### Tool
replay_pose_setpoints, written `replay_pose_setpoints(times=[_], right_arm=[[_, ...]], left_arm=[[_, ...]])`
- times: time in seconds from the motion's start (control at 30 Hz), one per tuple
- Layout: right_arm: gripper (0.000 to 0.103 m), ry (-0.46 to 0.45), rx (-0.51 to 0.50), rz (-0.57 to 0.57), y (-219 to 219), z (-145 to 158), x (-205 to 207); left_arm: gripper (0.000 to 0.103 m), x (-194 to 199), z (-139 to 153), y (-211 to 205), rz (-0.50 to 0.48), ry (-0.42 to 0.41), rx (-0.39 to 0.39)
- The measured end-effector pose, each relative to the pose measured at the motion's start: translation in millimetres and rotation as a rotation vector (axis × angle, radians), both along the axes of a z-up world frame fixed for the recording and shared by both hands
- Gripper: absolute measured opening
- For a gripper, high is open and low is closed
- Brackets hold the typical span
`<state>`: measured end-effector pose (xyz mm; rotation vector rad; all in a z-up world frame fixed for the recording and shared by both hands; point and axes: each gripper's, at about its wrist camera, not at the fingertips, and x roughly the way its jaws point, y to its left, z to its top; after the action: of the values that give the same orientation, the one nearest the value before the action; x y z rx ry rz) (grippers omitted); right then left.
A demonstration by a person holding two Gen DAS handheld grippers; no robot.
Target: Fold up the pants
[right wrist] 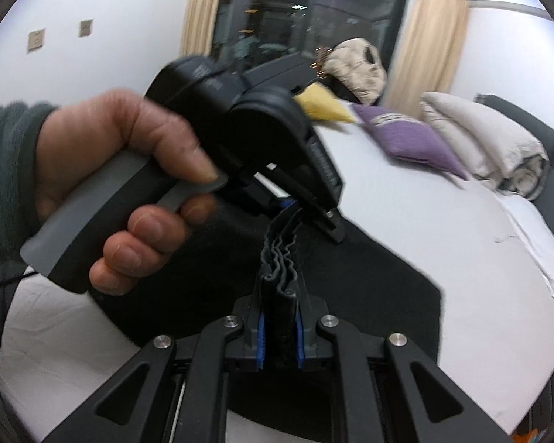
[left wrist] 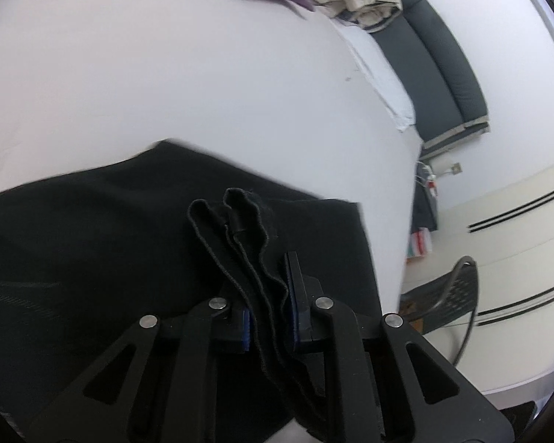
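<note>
Pinching the bunched black hem between both claws, I have the pants lifted at one edge while the rest of the cloth lies spread on the white bed; my left gripper is closed down on several stacked layers of that edge, and my right gripper is clamped on the same wavy bundle just beside it, with the left hand squeezing its handle in front of my right camera. I judge this to be the middle of a fold: the gathered edge is held up and waits to be carried over the flat part. The next move calls for both claws to travel together at one height, keeping the layers even, then to lower and let go at once so nothing slips askew. Around me the sheet is smooth; a purple pillow, a yellow cushion and a rolled beige quilt sit at the far end, against a dark headboard, with curtains framing a dark window beyond
</note>
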<state>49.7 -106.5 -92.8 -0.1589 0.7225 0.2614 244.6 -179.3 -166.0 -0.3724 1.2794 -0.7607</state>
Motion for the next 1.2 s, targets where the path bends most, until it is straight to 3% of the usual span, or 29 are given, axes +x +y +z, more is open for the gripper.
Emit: replay_pose_setpoints(times=[0.17,0.33,0.43,0.53,0.57,0.67,0.8,0.87,0.97,1.03,1.07,1.1,1.13,1.17,1.2], right_arm=[[0.013,0.044,-0.007,0.050,25.6,-14.0,9.6],[0.014,0.134,0.007,0.056,23.8,-41.5,31.7],[0.026,0.211,0.076,0.077,19.1,-51.2,35.7],[0.057,0.289,0.284,0.126,-8.9,-41.9,31.0],[0.060,0.297,0.334,0.129,-22.9,-37.0,30.4],[0.060,0.267,0.446,0.079,-76.2,-19.7,23.9],[0.060,0.233,0.688,-0.156,-182.2,-23.0,55.0],[0.060,0.236,0.788,-0.232,-225.4,-34.2,82.8],[0.060,0.325,0.942,-0.257,-259.4,-72.8,129.8],[0.054,0.393,0.924,-0.290,-261.1,-99.9,155.8],[0.038,0.414,0.920,-0.301,-263.6,-111.5,161.2],[0.029,0.408,0.948,-0.304,-274.7,-122.1,168.6],[0.008,0.397,0.972,-0.315,-284.3,-127.2,171.1],[0.000,0.397,0.985,-0.341,-291.9,-132.2,171.6],[0.000,0.386,1.025,-0.364,-302.6,-136.2,169.1]], left_arm=[[0.013,3.7,-16.0,36.2,0.039,0.014,0.027],[0.014,6.3,-40.3,32.7,0.036,0.033,0.071],[0.014,3.0,-47.0,34.5,0.045,0.037,0.075],[0.017,-9.2,-28.5,37.4,0.058,-0.019,0.131],[0.017,-12.8,-17.5,45.1,0.070,-0.062,0.165],[0.017,-24.9,8.2,58.8,0.126,-0.149,0.199],[0.017,-43.5,34.5,39.3,0.082,-0.223,0.069],[0.017,-57.6,30.2,6.8,0.000,-0.221,0.011],[0.017,-67.4,-7.7,-32.1,-0.058,-0.167,0.067],[0.017,-68.6,-38.7,-41.7,-0.061,-0.109,0.106],[0.017,-70.3,-45.3,-40.3,-0.053,-0.118,0.090],[0.017,-71.6,-49.4,-35.8,-0.041,-0.126,0.054],[0.017,-70.5,-54.1,-27.1,-0.024,-0.105,0.004],[0.017,-69.6,-54.6,-24.0,-0.016,-0.092,-0.014],[0.017,-69.2,-52.9,-22.8,-0.015,-0.088,-0.015]])
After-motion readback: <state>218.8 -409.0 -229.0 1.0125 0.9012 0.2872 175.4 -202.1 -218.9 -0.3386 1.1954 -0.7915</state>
